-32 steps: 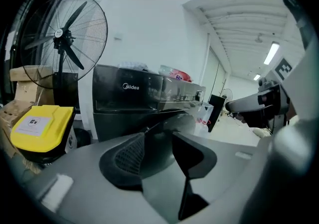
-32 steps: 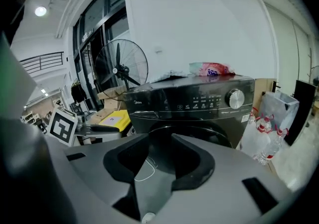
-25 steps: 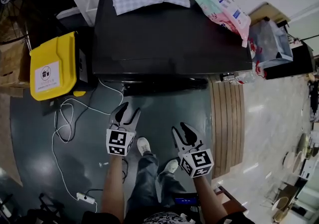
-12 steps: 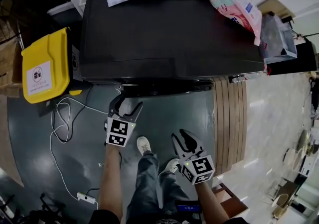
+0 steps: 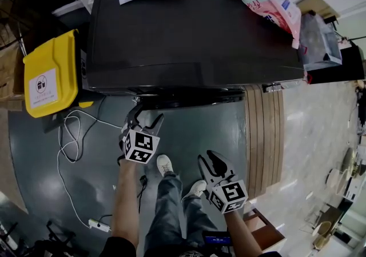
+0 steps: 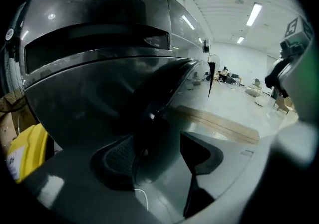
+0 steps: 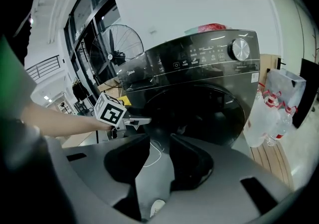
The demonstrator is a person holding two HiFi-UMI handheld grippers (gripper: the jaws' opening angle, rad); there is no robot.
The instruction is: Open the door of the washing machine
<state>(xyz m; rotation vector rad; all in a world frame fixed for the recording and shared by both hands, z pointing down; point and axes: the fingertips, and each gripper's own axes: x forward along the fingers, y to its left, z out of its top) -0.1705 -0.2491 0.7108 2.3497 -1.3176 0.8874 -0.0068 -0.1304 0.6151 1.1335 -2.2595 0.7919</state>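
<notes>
The washing machine (image 5: 194, 27) stands at 12 o'clock, its round door (image 7: 199, 113) shut. The left gripper (image 5: 144, 119) is held at the door's 9 o'clock edge. Its jaws are spread wide, with that edge between them but not pinched, presumably so that the rim can be caught and pulled. The right gripper (image 5: 213, 161) is held back at 5 o'clock of the left one. Its jaws are wide but closing on nothing, and it is judged idle, clear of the door's swing.
</notes>
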